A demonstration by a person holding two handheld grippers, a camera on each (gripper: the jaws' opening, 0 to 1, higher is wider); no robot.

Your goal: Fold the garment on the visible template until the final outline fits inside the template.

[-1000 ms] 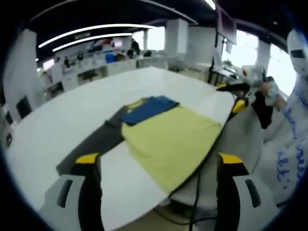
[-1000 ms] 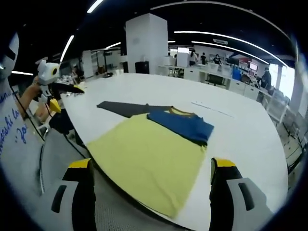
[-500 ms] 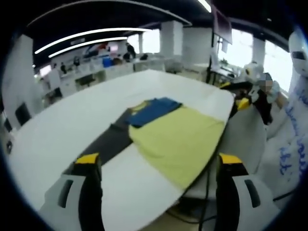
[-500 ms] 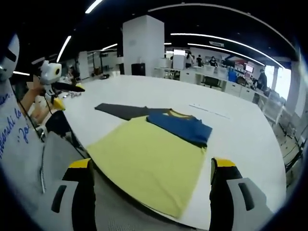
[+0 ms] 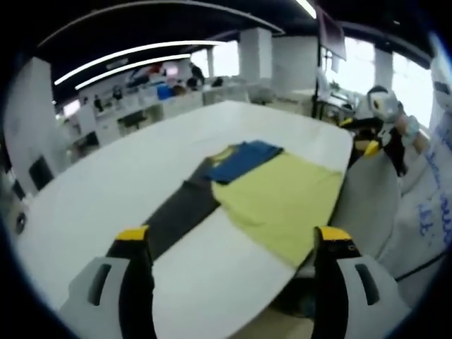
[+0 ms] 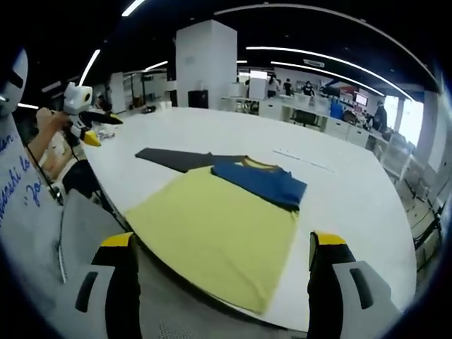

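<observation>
Only writing I can spot is blue handwriting on the person's white clothing (image 5: pixel 431 205) at the right edge of the left gripper view (it's at the left edge of the right gripper view too), and it's too warped to read. The garment (image 6: pixel 219 226), a yellow tee with a blue part (image 6: pixel 261 182) lying over its neck end, is spread flat in the middle of the frame in both views, on a big white table (image 5: pixel 106 176), with its near hem close to the table edge. A dark grey strip, the template (image 5: pixel 180 212), pokes out from under the garment toward the lower left in the left gripper view. The left gripper (image 5: pixel 233 247) and right gripper (image 6: pixel 220 253) both hover short of the table, jaws spread wide with nothing between them. Each gripper also turns up in the other's view, held up at the frame's side. Behind it all is an open office with desks, a white pillar (image 6: pixel 205 63) and ceiling light strips.
</observation>
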